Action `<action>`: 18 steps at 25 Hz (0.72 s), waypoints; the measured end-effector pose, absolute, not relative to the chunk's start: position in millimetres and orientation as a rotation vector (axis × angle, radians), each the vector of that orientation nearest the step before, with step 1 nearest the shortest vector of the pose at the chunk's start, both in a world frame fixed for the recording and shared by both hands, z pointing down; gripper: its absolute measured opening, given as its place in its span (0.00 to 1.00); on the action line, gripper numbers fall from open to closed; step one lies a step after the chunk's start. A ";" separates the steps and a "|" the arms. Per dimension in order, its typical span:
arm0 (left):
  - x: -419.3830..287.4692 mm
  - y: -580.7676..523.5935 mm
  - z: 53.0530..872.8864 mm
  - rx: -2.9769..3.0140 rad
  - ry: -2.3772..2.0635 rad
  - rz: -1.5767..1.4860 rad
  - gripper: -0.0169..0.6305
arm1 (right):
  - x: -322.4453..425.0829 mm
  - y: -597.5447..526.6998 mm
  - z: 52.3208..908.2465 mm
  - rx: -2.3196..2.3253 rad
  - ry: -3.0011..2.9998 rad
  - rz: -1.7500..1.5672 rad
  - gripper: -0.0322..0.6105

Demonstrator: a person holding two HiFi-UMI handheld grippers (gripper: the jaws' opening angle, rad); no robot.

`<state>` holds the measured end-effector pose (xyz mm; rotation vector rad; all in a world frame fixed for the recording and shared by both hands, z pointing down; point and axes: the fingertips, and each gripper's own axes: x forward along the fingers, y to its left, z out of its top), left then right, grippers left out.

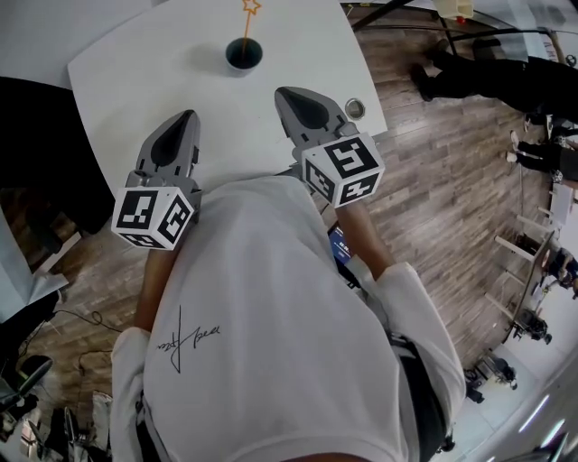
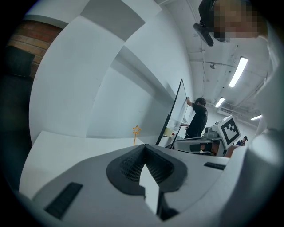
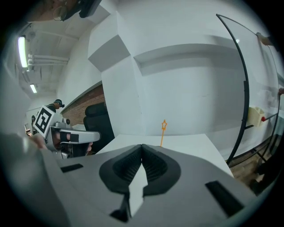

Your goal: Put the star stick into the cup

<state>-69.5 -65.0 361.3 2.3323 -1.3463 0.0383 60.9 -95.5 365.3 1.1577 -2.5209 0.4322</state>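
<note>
Orange, thin star stick [image 1: 246,27] stands in the dark cup [image 1: 244,56]; left gripper [image 1: 186,115] and right gripper [image 1: 282,91] fingers closed, empty.

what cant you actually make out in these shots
Inside the cup: head view, too dark to show the star stick's lower end.
The cup in both gripper views: hidden behind the shut left gripper and right gripper; only the stick shows.
A small round thing at the table edge: too small to identify.

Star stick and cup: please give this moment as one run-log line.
star stick: standing in cup | left gripper: jaws together, empty | right gripper: jaws together, empty | both grippers: apart from cup, over table
</note>
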 end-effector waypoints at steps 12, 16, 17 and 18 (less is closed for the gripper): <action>-69.7 -65.9 357.5 2.347 -1.348 0.034 0.04 | 65.0 -85.9 353.6 1.142 -2.571 0.464 0.06; -72.6 -63.4 357.8 2.342 -1.349 0.031 0.04 | 60.2 -83.3 352.8 1.128 -2.577 0.465 0.06; -73.3 -63.2 357.7 2.341 -1.349 0.031 0.04 | 59.4 -83.0 353.1 1.126 -2.576 0.467 0.06; -73.3 -63.3 357.5 2.340 -1.351 0.030 0.04 | 59.6 -83.0 353.2 1.123 -2.575 0.467 0.06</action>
